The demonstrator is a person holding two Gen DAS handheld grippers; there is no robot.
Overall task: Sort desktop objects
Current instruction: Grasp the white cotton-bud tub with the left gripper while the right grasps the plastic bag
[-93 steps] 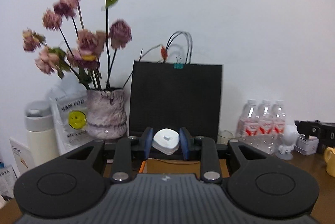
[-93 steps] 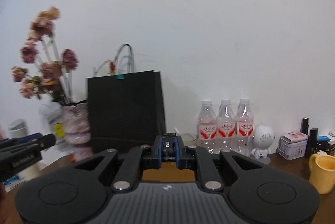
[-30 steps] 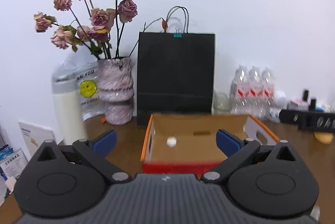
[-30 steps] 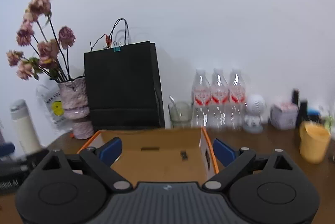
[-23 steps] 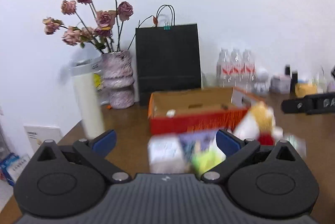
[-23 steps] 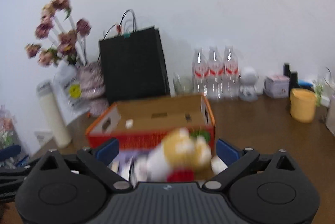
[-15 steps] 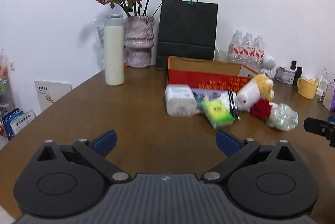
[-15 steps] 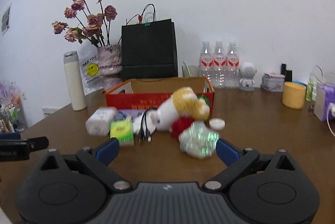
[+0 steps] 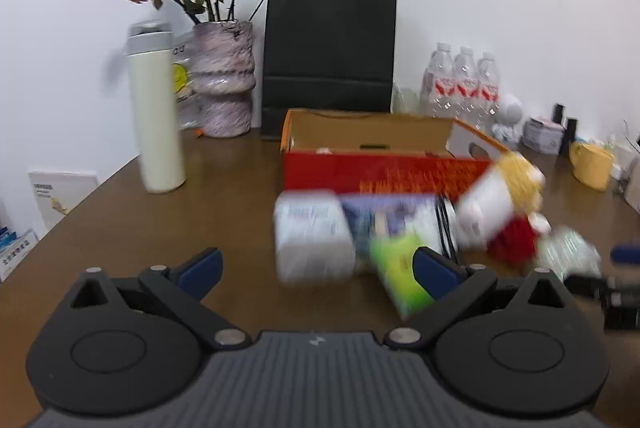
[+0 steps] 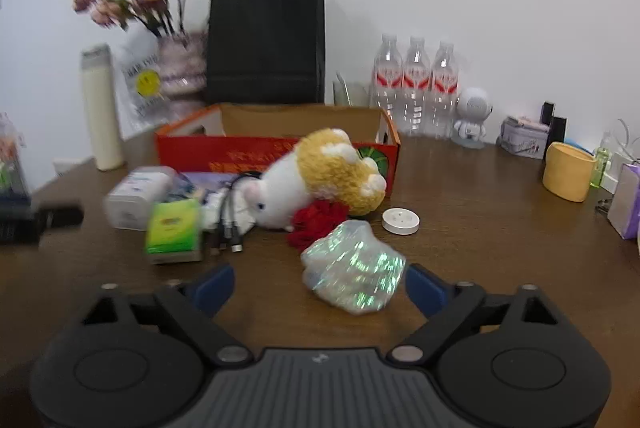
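Observation:
A red and orange cardboard box (image 9: 384, 171) (image 10: 188, 147) stands open on the brown table. In front of it lie a white tissue pack (image 9: 314, 236) (image 10: 136, 195), a green packet (image 9: 400, 276) (image 10: 174, 230), black cables (image 10: 226, 224), a white and yellow plush toy (image 9: 496, 203) (image 10: 320, 179), a red item (image 10: 316, 224), a shiny iridescent bag (image 10: 352, 274) and a white round disc (image 10: 401, 221). My left gripper (image 9: 316, 270) is open and empty, just before the tissue pack. My right gripper (image 10: 318, 286) is open and empty, with the shiny bag between its fingers.
Behind the box stand a black paper bag (image 9: 330, 47), a vase of dried roses (image 9: 222, 83), a white flask (image 9: 156, 115), three water bottles (image 10: 416, 87) and a white robot figure (image 10: 472, 117). A yellow mug (image 10: 568, 175) and small tins stand at the right.
Both grippers let go of their small items into the box, opened, pulled back from it, and have now moved forward toward the pile; the view is motion-blurred.

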